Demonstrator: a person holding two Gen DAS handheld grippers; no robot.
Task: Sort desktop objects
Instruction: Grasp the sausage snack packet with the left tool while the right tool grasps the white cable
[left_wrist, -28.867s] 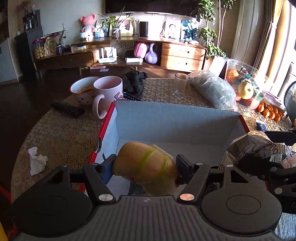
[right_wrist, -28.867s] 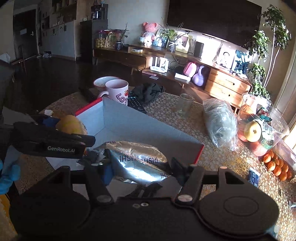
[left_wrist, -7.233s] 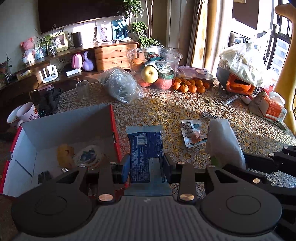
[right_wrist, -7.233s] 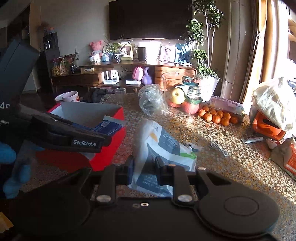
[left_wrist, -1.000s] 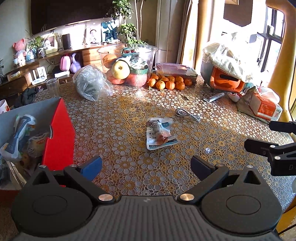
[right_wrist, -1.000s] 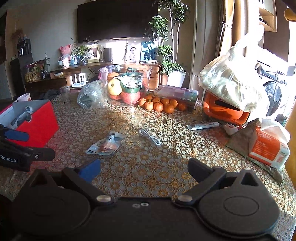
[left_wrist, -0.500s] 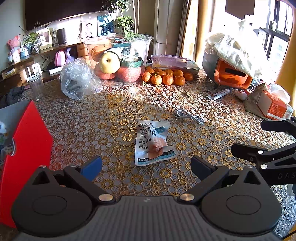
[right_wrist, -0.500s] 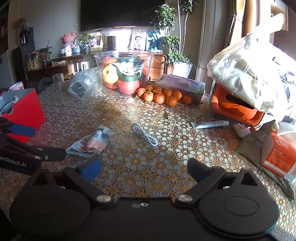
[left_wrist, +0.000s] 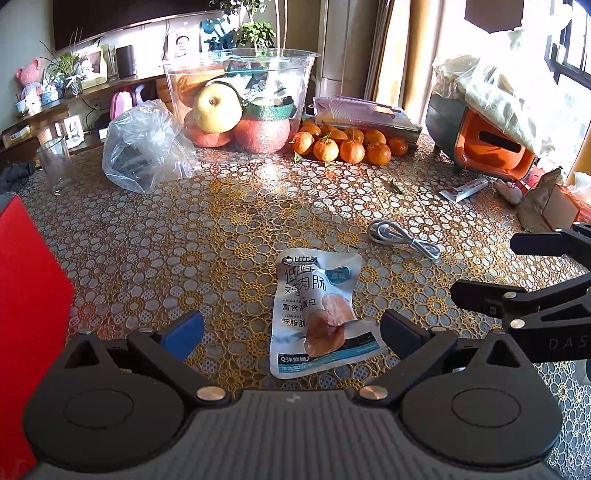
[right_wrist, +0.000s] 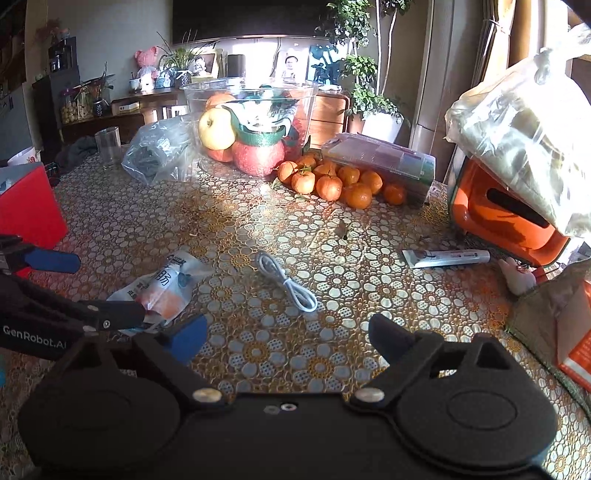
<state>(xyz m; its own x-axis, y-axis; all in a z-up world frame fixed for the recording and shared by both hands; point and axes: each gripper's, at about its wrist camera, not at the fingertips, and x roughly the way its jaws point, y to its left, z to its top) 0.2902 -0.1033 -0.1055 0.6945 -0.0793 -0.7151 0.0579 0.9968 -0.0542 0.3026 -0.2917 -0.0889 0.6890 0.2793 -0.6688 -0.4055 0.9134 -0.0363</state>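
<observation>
A white snack packet (left_wrist: 317, 310) with a meat picture lies flat on the lace tablecloth (left_wrist: 207, 229). My left gripper (left_wrist: 291, 332) hangs open just above it, one finger on each side, and the pads do not touch it. The packet (right_wrist: 162, 288) also shows in the right wrist view, partly behind the left gripper's fingers (right_wrist: 110, 319). A white coiled cable (right_wrist: 284, 278) lies just ahead of my right gripper (right_wrist: 288, 336), whose jaws are wide and closing with nothing between them. The red box (left_wrist: 29, 295) stands at the left edge.
At the back stand a clear fruit bowl (left_wrist: 240, 99), several oranges (left_wrist: 343, 147), a crumpled plastic bag (left_wrist: 144, 147) and a glass (left_wrist: 55, 162). A tube (right_wrist: 447, 256), an orange appliance (right_wrist: 498, 214) and a tissue pack (right_wrist: 569, 332) sit at the right.
Both grippers came forward and lower over the table. The packet now lies between the left fingers, and the cable is closer to the right gripper, whose jaws have narrowed slightly.
</observation>
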